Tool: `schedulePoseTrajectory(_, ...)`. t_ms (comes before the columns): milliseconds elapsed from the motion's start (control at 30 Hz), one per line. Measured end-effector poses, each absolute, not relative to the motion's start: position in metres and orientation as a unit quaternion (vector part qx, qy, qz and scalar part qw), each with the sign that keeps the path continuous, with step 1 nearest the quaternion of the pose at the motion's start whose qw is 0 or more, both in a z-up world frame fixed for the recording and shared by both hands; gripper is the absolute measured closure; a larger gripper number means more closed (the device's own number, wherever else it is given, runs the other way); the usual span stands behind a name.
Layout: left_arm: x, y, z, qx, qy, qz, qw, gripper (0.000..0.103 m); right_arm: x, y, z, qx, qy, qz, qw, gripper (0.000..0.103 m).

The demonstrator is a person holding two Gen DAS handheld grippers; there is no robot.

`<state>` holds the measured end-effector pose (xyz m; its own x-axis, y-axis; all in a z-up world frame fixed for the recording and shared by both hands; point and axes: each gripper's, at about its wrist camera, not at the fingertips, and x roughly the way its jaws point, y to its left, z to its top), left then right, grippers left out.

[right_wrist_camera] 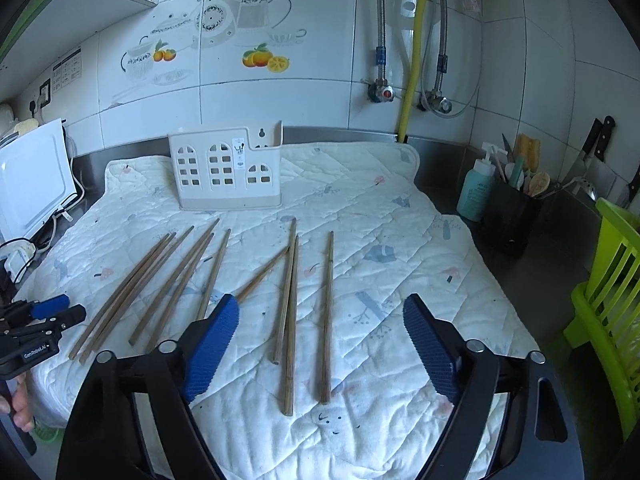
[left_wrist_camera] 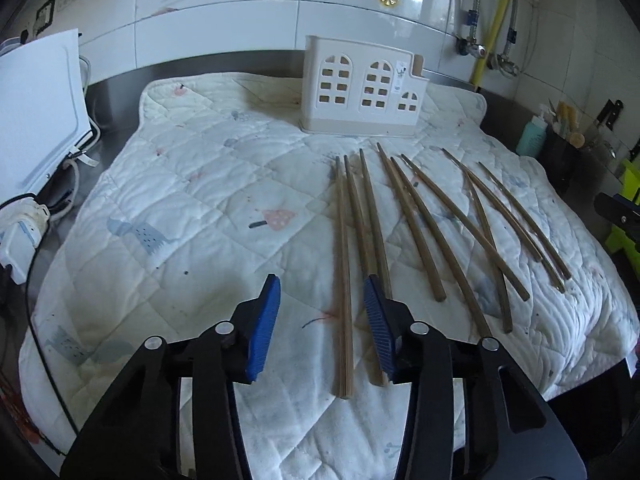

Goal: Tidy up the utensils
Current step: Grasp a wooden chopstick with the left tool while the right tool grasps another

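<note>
Several brown wooden chopsticks (left_wrist_camera: 416,224) lie side by side on a white quilted mat (left_wrist_camera: 200,208); they also show in the right wrist view (right_wrist_camera: 289,320). A cream house-shaped utensil holder (left_wrist_camera: 362,88) stands upright at the mat's far edge, also seen in the right wrist view (right_wrist_camera: 228,172). My left gripper (left_wrist_camera: 322,292) is open, low over the near ends of the leftmost chopsticks, with one chopstick (left_wrist_camera: 345,280) between its jaws. My right gripper (right_wrist_camera: 320,316) is wide open above the rightmost chopsticks, holding nothing.
A white appliance (left_wrist_camera: 38,116) and a power strip (left_wrist_camera: 18,236) sit left of the mat. A teal bottle (right_wrist_camera: 476,190), a black utensil pot (right_wrist_camera: 514,204), knives (right_wrist_camera: 596,144) and a green rack (right_wrist_camera: 608,300) stand to the right. Tiled wall with pipes (right_wrist_camera: 414,48) behind.
</note>
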<state>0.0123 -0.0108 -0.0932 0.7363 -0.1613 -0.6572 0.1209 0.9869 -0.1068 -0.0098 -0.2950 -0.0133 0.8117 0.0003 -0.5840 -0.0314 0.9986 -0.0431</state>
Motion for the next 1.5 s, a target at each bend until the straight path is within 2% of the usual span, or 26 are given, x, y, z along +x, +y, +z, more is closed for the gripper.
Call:
schedulePoseTrajectory(200,0.016,-0.019,-0.105,-0.013,0.361,-0.096,0.927,0.079,-0.006,-0.298,-0.029,-0.022,0.324,0.009,0.946,0.035)
schedulePoseTrajectory(300,0.018,-0.022,-0.108,-0.007,0.360,-0.101,0.928,0.081,-0.004,-0.300,-0.037,-0.019,0.333,0.011,0.943,0.041)
schedulePoseTrajectory(367,0.019,-0.022,-0.109,-0.011,0.358,-0.108,0.927,0.086,-0.003,-0.302,-0.042,-0.017,0.338,0.011,0.941,0.049)
schedulePoseTrajectory(700,0.019,-0.028,-0.115,0.005,0.356,-0.108,0.928,0.087,0.005,-0.315,-0.066,0.011,0.361,0.011,0.932,0.071)
schedulePoseTrajectory(767,0.020,-0.025,-0.115,-0.006,0.356,-0.109,0.928,0.088,0.006,-0.317,-0.070,0.014,0.365,0.011,0.931,0.078)
schedulePoseTrajectory(833,0.021,-0.022,-0.115,-0.012,0.356,-0.108,0.928,0.092,0.008,-0.318,-0.073,0.016,0.367,0.011,0.930,0.080)
schedulePoseTrajectory(1033,0.021,-0.026,-0.117,-0.008,0.348,-0.096,0.932,0.093,0.016,-0.317,-0.086,0.026,0.380,0.021,0.924,0.085)
schedulePoseTrajectory(1233,0.025,-0.029,-0.115,-0.007,0.349,-0.088,0.933,0.098,0.021,-0.316,-0.095,0.022,0.383,0.017,0.923,0.096)
schedulePoseTrajectory(1500,0.027,-0.021,-0.104,-0.017,0.343,-0.093,0.935,0.098,0.011,-0.319,-0.066,0.007,0.353,0.016,0.935,0.096)
